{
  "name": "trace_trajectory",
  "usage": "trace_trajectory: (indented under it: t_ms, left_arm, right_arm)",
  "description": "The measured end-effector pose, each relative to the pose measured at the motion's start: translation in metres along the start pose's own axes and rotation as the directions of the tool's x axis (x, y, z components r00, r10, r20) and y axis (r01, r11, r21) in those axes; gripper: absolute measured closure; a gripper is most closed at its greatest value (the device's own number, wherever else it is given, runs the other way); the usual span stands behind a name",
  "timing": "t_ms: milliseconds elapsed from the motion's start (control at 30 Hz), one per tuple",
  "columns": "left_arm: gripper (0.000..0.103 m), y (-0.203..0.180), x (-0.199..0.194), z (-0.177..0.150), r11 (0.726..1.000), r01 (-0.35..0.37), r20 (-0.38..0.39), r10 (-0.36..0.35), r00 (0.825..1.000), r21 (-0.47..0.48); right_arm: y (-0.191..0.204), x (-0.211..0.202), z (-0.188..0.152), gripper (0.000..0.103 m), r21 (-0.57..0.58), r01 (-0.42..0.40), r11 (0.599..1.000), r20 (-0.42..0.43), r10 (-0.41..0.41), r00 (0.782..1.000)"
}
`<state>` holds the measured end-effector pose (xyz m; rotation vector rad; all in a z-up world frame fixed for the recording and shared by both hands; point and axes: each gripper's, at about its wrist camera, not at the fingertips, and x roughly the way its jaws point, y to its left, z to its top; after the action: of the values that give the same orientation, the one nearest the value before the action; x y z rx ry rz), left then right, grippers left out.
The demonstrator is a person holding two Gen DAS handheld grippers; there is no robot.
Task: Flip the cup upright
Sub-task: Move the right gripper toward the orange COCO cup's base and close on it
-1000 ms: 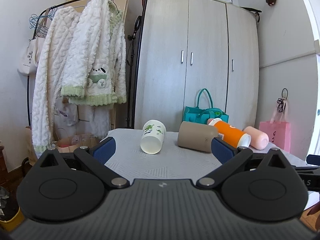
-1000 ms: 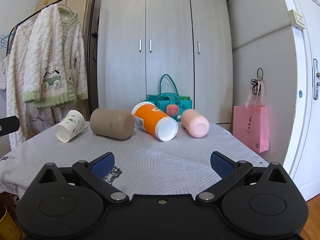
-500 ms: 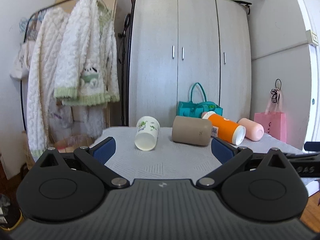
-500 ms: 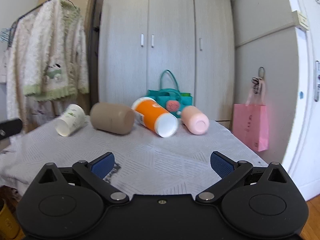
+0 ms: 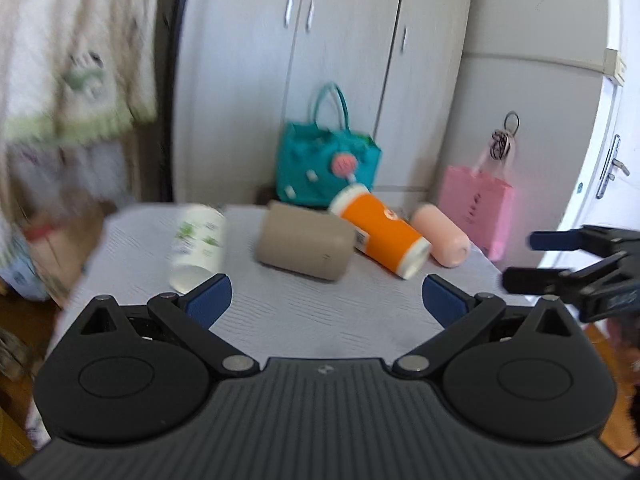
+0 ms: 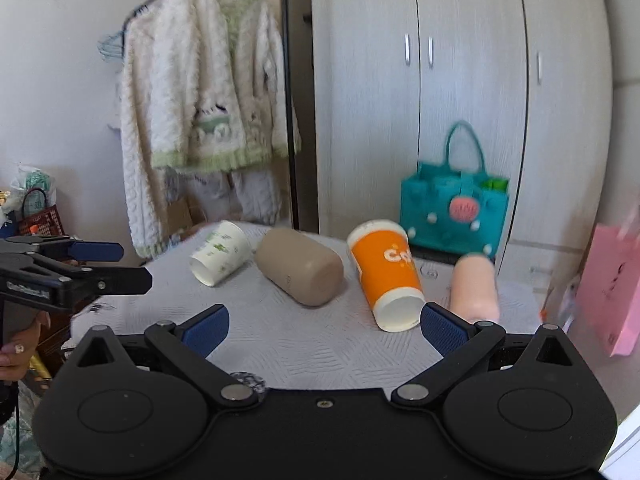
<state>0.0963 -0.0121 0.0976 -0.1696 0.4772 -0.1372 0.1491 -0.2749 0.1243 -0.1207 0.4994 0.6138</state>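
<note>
Four toppled cups [image 6: 304, 276] mid-table [image 6: 320, 344]

A pale grey wardrobe [image 6: 460, 92] with three doors and slim metal handles is seen filling the back wall. To its left, fluffy white and green garments [image 6: 200, 120] are hung on a dark clothes rail [image 6: 290, 120] against a white wall [image 6: 56, 80]. The counter [image 6: 320, 344] is covered with a light patterned cloth. A white door [image 5: 612, 160] with a lever handle is seen at the right. Wooden flooring [image 5: 24, 320] is glimpsed beneath, and the room is lit brightly and evenly.
</note>
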Motion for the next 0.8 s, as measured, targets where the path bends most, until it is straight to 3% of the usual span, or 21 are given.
trace_trajectory:
  t_ms: [133,267,600,800]
  left_arm:
    - [0.000,-0.001,0.041,0.012,0.997,0.015,-0.104,-0.023,0.994,-0.072]
    - [0.000,-0.004,0.058,0.015,0.998,-0.005,-0.090,-0.001,0.996,-0.069]
    - [0.000,0.007,0.092,0.025,0.994,0.037,-0.119,-0.049,0.992,-0.104]
    - [0.000,0.014,0.110,0.028,0.986,0.059,-0.145,-0.082,0.986,-0.153]
  right_arm:
    - [-0.012,0.042,0.009,0.010,-0.026,-0.031,0.999,-0.078,0.029,0.997]
    - [-0.024,0.075,0.018,0.011,-0.071,-0.032,0.997,-0.141,0.022,0.990]
    - [-0.056,0.148,0.032,0.011,-0.127,-0.063,0.990,-0.279,0.026,0.960]
    - [-0.067,0.177,0.027,0.011,-0.113,-0.039,0.993,-0.318,0.001,0.948]
